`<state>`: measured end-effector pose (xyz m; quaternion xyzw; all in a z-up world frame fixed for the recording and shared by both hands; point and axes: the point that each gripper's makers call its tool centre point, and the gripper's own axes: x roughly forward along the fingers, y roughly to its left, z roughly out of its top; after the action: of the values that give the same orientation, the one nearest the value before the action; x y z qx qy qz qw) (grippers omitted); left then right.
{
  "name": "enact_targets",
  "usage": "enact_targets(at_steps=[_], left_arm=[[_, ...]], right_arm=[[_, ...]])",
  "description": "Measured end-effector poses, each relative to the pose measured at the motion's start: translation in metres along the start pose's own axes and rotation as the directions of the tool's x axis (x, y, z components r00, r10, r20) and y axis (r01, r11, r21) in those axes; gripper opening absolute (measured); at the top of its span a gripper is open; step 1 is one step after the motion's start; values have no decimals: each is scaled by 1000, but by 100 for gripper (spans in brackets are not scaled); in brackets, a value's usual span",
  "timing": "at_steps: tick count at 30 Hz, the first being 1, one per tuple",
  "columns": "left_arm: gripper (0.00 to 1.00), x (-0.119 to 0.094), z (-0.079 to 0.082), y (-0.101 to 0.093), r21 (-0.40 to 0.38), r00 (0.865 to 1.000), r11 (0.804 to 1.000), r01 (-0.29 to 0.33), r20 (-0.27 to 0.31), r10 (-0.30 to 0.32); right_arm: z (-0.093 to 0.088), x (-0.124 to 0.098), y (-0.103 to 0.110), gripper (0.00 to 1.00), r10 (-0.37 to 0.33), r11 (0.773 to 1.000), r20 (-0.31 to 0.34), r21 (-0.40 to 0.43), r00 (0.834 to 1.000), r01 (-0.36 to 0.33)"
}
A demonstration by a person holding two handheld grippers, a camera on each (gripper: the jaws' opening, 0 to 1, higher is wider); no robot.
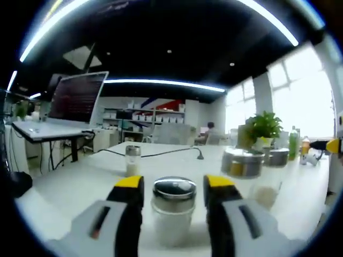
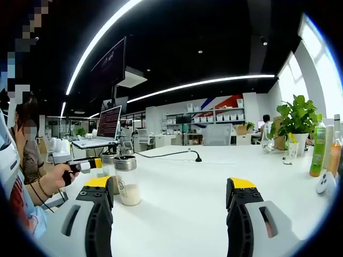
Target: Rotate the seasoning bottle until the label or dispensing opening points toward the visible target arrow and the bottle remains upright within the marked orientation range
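Yellow-tipped fingers (image 1: 128,184) of the left gripper (image 1: 174,187) are seen at 6 o'clock in the left gripper view, and the seasoning bottle (image 1: 172,211) is held between them. It cannot be told whether the bottle is squeezed or only framed, since thin gaps seem to be left on both sides. The bottle is kept upright on the white desk (image 1: 69,184), with its shiny metal cap (image 1: 174,187) on top and white powder at the bottom. It is probably placed between the fingers so that it can be turned without being tipped over.

More jars are seen on the desk: a small one (image 1: 132,159) at 10 o'clock and two wide ones with metal lids (image 1: 242,161) at 2 o'clock. A black cable (image 1: 161,153) is laid across the desk behind them. No arrow mark can be made out on the desk.

In the right gripper view, the fingers (image 2: 97,184) of the right gripper (image 2: 170,186) are spread wide apart and nothing is held. It is kept back, probably so the turning job is left to the other side. A bottle with white powder (image 2: 127,181) is seen at 9 o'clock, and a person's hand (image 2: 56,179) is seen beside it. A green plant (image 2: 296,119) and drink bottles (image 2: 318,145) are stood at 3 o'clock.
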<state>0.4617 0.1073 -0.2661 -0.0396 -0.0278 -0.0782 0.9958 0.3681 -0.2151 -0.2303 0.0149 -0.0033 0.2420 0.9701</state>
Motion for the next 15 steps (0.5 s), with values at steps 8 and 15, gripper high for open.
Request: enact_targets(at_steps=[8, 15], left_arm=[[40, 1, -6, 0, 47, 1000, 999, 14, -27, -13], [34, 1, -6, -1, 68, 999, 997, 27, -33, -25]], right_arm=[[0, 1, -1, 89, -2, 1000, -3, 0, 1000, 2], [-1, 2, 2, 89, -2, 1000, -8, -10, 1000, 2]])
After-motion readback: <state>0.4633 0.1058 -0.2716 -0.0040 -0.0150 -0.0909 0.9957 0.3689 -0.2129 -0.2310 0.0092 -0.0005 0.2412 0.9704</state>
